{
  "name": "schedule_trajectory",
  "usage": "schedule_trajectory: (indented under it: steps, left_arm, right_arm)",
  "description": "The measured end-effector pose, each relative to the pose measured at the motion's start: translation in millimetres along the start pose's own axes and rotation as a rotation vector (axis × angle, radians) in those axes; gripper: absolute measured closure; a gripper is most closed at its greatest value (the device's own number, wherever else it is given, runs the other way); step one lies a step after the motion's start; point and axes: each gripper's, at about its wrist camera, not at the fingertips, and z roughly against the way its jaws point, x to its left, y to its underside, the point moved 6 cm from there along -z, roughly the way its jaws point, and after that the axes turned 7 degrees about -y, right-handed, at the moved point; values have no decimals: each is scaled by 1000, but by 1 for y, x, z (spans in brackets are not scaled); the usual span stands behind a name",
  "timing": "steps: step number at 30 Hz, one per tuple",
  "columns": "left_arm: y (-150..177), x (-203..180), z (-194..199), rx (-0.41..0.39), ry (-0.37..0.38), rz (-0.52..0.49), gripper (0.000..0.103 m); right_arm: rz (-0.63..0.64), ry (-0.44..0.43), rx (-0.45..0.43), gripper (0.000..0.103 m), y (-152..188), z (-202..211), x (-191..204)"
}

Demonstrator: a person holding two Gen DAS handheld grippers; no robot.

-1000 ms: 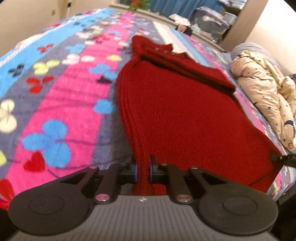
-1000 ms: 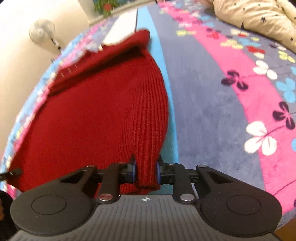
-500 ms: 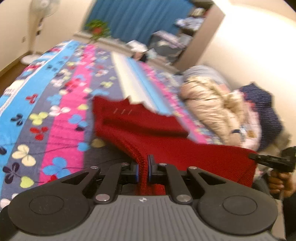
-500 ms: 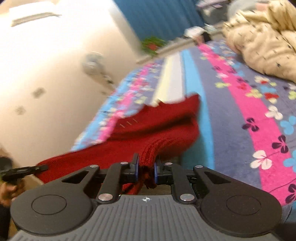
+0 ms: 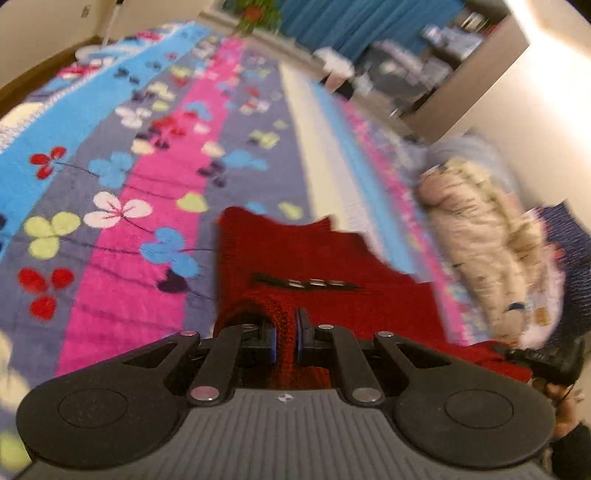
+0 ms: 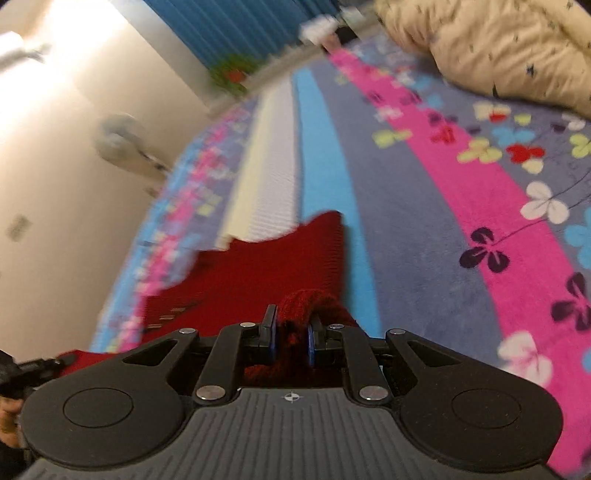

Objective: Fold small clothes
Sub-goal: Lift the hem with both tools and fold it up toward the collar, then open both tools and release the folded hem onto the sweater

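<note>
Striped floral bedspread (image 5: 155,177) fills both views, with a cream quilt (image 5: 480,236) bunched at one side and blue curtains (image 5: 351,22) at the far end of the room. On it lies the red sweater (image 5: 295,258), its far part flat on the spread, its near edge lifted. The left gripper (image 5: 284,338) has its jaws narrowed on a bunch of knit at one corner; the right gripper (image 6: 289,338) pinches the other corner the same way, fabric pressed between both pads. By my reading, the fold is mid-way — the near hem is raised and carried toward the far end (the frames are blurred, so the exact lay of the cloth is hard to tell), and it is not yet laid down on the rest. Left to do, I judge: lower the hem onto the far part, let go, and perhaps fold again or smooth it. No containers show — nothing to fill or empty.
</note>
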Motion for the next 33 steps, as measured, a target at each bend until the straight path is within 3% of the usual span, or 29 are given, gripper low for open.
schedule_trajectory:
  steps: [3, 5, 8, 13, 18, 20, 24, 28, 33]
  left_arm:
    - [3, 22, -49, 92, -84, 39, 93]
    - [2, 22, -58, 88, -89, 48, 93]
    - [-4, 24, -61, 75, -82, 41, 92]
    - [-8, 30, -61, 72, -60, 92, 89]
    - [-12, 32, -52, 49, -38, 145, 79]
    - [-15, 39, -42, 23, -30, 180, 76]
    - [-23, 58, -13, -78, -97, 206, 63]
    - [-18, 74, -1, -64, -126, 209, 57]
    - [3, 71, -6, 44, -209, 65, 40]
  right_arm:
    - [-33, 46, 42, 88, 7, -54, -24]
    - [-98, 86, 76, 88, 16, -72, -39]
    - [-92, 66, 12, 88, 4, -74, -33]
    - [-135, 73, 16, 85, 3, -81, -40]
    - [-118, 115, -48, 64, -6, -67, -45]
    - [-126, 148, -106, 64, -10, -54, -51]
    - [-129, 204, -185, 64, -11, -26, -64]
    - [-89, 204, -156, 64, -1, -16, -69]
    - [-7, 184, -46, 61, 18, -19, -64]
